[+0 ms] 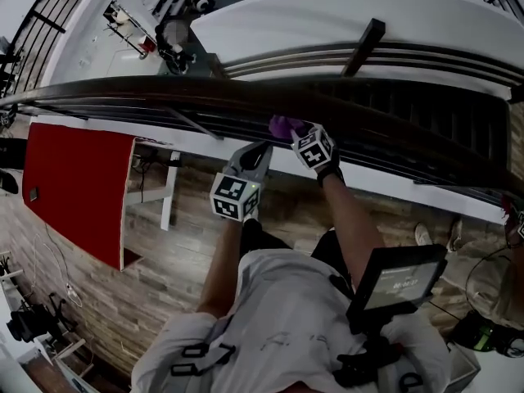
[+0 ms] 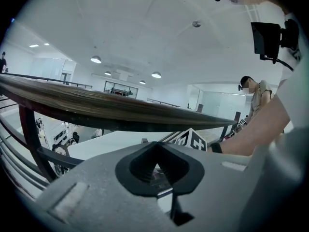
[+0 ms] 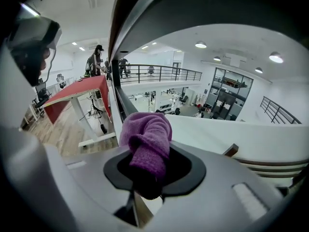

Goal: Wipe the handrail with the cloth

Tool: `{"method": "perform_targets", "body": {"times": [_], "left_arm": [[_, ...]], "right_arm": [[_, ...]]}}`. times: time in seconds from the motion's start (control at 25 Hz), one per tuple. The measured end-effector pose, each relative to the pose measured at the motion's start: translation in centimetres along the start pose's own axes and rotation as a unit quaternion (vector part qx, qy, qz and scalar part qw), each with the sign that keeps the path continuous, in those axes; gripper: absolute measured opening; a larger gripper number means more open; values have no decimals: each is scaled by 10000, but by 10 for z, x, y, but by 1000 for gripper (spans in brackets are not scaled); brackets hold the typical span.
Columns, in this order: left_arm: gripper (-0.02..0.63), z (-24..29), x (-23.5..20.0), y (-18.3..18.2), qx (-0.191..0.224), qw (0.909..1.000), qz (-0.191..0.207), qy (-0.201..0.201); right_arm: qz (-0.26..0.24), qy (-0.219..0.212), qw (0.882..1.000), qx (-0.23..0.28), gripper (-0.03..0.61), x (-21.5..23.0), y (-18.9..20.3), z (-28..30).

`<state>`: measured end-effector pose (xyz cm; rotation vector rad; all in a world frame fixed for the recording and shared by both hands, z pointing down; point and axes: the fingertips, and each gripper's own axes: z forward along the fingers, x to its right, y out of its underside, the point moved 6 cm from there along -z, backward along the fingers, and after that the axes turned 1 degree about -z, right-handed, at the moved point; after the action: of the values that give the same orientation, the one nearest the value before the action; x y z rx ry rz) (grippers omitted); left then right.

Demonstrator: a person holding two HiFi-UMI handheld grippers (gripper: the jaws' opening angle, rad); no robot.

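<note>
Right gripper view shows the right gripper [image 3: 145, 178] clamped mid-wad on the soft, light purple cloth [image 3: 147, 139] beside the handrail [image 3: 203, 8]; the left gripper [image 2: 157, 170] has its jaws together, empty.

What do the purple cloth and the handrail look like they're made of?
Purple cloth: a soft textile, probably microfibre or terry. Its surface shows a fuzzy, matte pile and it bunches in thick folds.
Handrail: looks like dark varnished wood, with lengthwise brown streaks like grain and a slight sheen. A wood-look coating can't be ruled out.
</note>
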<state>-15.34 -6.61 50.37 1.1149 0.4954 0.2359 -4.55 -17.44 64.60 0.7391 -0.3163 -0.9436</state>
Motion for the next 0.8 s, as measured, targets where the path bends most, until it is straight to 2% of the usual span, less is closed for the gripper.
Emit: {"method": "perform_targets", "body": {"times": [0.8], "left_arm": [[1, 43, 62, 3, -375, 9964, 261, 714]], "right_arm": [[636, 477, 9968, -121, 95, 52, 69, -59]]}}
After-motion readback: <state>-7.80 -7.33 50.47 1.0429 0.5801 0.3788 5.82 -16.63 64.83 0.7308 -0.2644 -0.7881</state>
